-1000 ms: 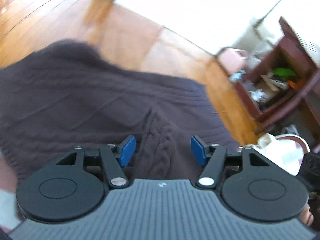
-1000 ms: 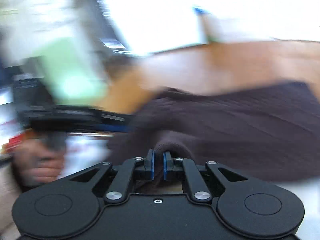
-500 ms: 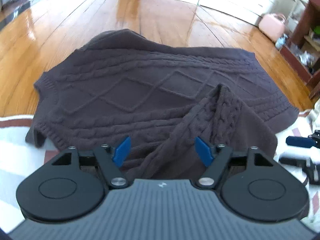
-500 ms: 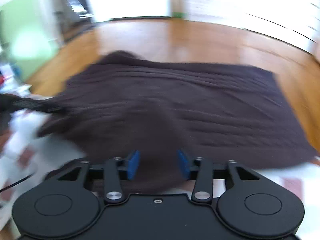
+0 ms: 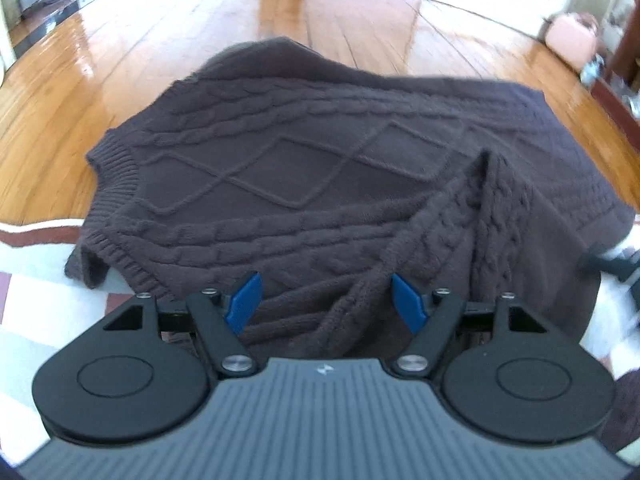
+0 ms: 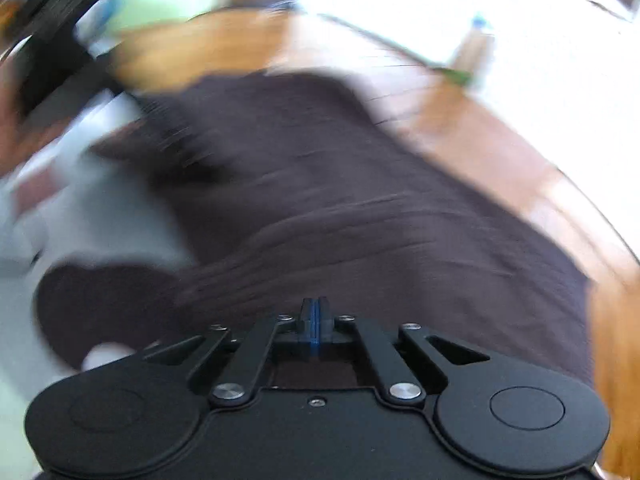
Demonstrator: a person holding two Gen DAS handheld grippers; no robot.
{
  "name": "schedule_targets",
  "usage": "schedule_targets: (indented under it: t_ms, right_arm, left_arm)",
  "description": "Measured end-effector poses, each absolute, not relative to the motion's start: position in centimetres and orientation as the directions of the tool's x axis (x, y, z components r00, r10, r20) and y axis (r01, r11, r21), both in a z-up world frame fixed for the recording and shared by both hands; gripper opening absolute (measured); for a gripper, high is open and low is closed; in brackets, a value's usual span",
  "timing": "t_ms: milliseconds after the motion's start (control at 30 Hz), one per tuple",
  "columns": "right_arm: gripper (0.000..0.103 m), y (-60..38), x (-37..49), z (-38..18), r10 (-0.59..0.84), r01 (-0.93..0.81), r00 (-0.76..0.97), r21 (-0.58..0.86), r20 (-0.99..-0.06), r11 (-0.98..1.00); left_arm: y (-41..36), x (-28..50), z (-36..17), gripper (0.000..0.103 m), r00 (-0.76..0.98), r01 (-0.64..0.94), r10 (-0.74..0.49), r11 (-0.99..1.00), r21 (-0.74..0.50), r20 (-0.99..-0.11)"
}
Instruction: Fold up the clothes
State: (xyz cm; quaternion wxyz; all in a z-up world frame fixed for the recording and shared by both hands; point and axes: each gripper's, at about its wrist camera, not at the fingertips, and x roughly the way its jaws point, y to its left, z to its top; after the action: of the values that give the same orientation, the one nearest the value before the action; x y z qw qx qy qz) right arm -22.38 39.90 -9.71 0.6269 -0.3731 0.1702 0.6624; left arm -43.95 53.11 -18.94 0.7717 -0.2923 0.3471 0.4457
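Observation:
A dark brown cable-knit sweater [image 5: 320, 168] lies spread out, its far part on the wooden floor and its near part on a white and red rug. A folded-over sleeve [image 5: 472, 232] rests on its right side. My left gripper [image 5: 326, 302] hovers open just above the near hem, with the sleeve's lower end lying loose between the blue pads [image 5: 244, 300]. In the blurred right wrist view the sweater [image 6: 360, 208] fills the middle. My right gripper [image 6: 316, 320] is shut over it, pads pressed together with no cloth seen between them.
The glossy wooden floor [image 5: 200, 32] runs far behind the sweater. A pink bag [image 5: 572, 38] and dark red furniture [image 5: 628, 32] stand at the far right. The white and red rug [image 5: 48, 280] lies under the near edge. A black handheld device [image 6: 52, 60] blurs past at top left.
The left view steadied over the sweater, jaws staying open. The right gripper let go of a pinch of sweater, opened, then shut with nothing in it while swinging and rolling sideways.

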Motion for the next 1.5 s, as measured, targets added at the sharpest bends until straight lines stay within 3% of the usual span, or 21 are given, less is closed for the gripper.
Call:
schedule_targets:
  t_ms: [100,233,300,333,367,467,533,600,667,700,833,867,900,967,1000,1200,1500]
  right_arm:
    - [0.0,38.4,-17.8,-5.4,0.75,-0.968,0.183,-0.248,-0.635,0.027]
    - [0.01,36.4,-13.2,-3.5,0.699,-0.999,0.04,-0.028,-0.714,0.029]
    - [0.023,35.3,-13.7,-4.4,0.676,-0.996,-0.079,0.083,-0.732,-0.027]
    - [0.043,35.4,-14.6,-5.3,0.655,-0.992,-0.12,0.105,-0.746,-0.063]
    - [0.056,35.9,-15.8,-6.3,0.618,-0.989,-0.144,0.098,-0.773,-0.109]
    - [0.056,37.3,-20.0,-8.6,0.499,-0.967,-0.12,-0.013,-0.858,-0.256]
    - [0.057,38.5,-21.6,-9.1,0.473,-0.948,-0.16,0.002,-0.867,-0.317]
    - [0.065,39.9,-23.1,-10.1,0.438,-0.931,-0.208,0.039,-0.875,-0.364]
    - [0.081,41.1,-24.7,-11.2,0.425,-0.916,-0.224,0.041,-0.877,-0.398]
    - [0.083,41.2,-25.2,-11.7,0.447,-0.916,-0.206,0.011,-0.871,-0.401]
    - [0.082,41.6,-26.2,-12.8,0.518,-0.931,-0.151,-0.055,-0.842,-0.36]
    - [0.076,42.0,-25.9,-13.1,0.537,-0.944,-0.136,-0.055,-0.833,-0.325]
    - [0.065,42.3,-25.5,-13.3,0.553,-0.954,-0.113,-0.065,-0.825,-0.292]
    - [0.019,42.4,-24.7,-13.2,0.582,-0.964,-0.042,-0.119,-0.812,-0.236]
    - [0.011,42.0,-24.5,-12.3,0.603,-0.969,-0.014,-0.138,-0.797,-0.206]
    - [0.011,39.8,-23.1,-6.3,0.733,-0.952,0.161,-0.3,-0.661,-0.061]
    - [0.01,33.2,-12.9,-0.3,0.793,-0.899,0.388,-0.381,-0.471,0.213]
  left_arm:
    - [52.9,-44.7,-17.7,0.071,0.408,-0.889,0.525,0.415,-0.194,-0.747]
    - [52.9,-43.6,-17.5,0.072,0.487,-0.841,0.474,0.482,-0.246,-0.734]
    - [52.9,-42.3,-18.2,0.072,0.459,-0.84,0.457,0.503,-0.204,-0.762]
    - [52.9,-42.0,-18.4,0.072,0.445,-0.842,0.461,0.507,-0.184,-0.767]
    - [52.8,-41.6,-18.6,0.072,0.432,-0.844,0.465,0.511,-0.164,-0.773]
    - [52.8,-40.5,-19.3,0.072,0.393,-0.846,0.477,0.523,-0.105,-0.786]
    - [53.1,-40.7,-19.4,0.072,0.417,-0.843,0.456,0.517,-0.147,-0.786]
    - [53.3,-41.1,-19.8,0.072,0.447,-0.838,0.428,0.507,-0.201,-0.786]
    - [53.5,-41.4,-20.3,0.072,0.472,-0.835,0.406,0.491,-0.249,-0.783]
    - [53.5,-41.5,-20.6,0.072,0.476,-0.836,0.402,0.483,-0.26,-0.782]
    - [53.3,-41.6,-21.1,0.072,0.457,-0.845,0.419,0.48,-0.236,-0.784]
    - [53.4,-41.8,-21.1,0.072,0.457,-0.845,0.419,0.48,-0.236,-0.785]
    - [53.4,-41.9,-21.2,0.072,0.459,-0.846,0.417,0.476,-0.241,-0.784]
    - [53.4,-41.9,-21.0,0.072,0.454,-0.848,0.419,0.474,-0.236,-0.786]
    - [53.4,-41.9,-20.9,0.072,0.449,-0.849,0.421,0.476,-0.229,-0.788]
    - [53.4,-41.6,-20.0,0.072,0.437,-0.854,0.45,0.48,-0.202,-0.779]
    - [53.2,-41.1,-20.5,0.074,0.471,-0.835,0.414,0.493,-0.243,-0.779]
